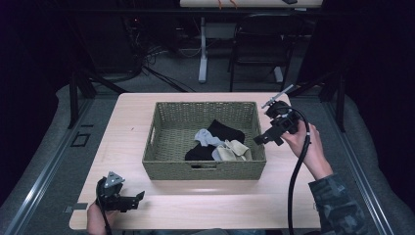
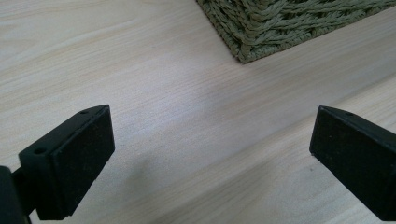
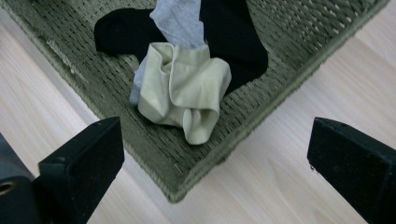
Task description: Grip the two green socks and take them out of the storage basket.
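Here the right gripper [image 1: 261, 139], jaws spread wide and empty, should be lowered squarely onto the cream sock [image 3: 184, 91] in the basket [image 1: 152, 155]; left gripper [image 1: 142, 196] jaws likewise apart.

A crumpled cream sock [image 3: 184, 91] lies atop grey and black socks in the woven basket [image 3: 289, 70].

L gripper [image 2: 212, 154] fingers [image 2: 70, 161] wide apart over table [image 2: 140, 79] (basket [image 2: 280, 23] corner beyond).

The grey sock [image 3: 180, 18] and black sock [image 3: 233, 32] run past the right gripper view's top edge.
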The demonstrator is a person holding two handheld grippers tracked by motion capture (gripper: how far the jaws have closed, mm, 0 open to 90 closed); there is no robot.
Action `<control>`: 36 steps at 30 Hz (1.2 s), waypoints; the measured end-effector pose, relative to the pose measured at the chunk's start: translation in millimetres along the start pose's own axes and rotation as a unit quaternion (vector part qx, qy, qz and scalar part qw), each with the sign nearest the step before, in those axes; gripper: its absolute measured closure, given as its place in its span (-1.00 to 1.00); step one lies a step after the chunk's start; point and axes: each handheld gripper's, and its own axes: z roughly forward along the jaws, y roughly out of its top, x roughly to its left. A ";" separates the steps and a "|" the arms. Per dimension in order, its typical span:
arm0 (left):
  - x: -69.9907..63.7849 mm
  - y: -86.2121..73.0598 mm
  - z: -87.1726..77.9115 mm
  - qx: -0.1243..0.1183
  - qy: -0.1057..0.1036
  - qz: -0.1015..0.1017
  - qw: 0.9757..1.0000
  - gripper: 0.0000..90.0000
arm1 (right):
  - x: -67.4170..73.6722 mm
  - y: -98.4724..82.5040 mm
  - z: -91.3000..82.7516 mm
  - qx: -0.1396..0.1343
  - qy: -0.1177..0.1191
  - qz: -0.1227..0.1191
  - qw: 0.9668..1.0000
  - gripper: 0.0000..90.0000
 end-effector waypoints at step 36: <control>0.1 -0.3 0.0 -0.003 -0.002 -0.003 1.000 -1.00 | -0.9 41.9 105.0 0.099 -0.001 0.021 0.995 0.11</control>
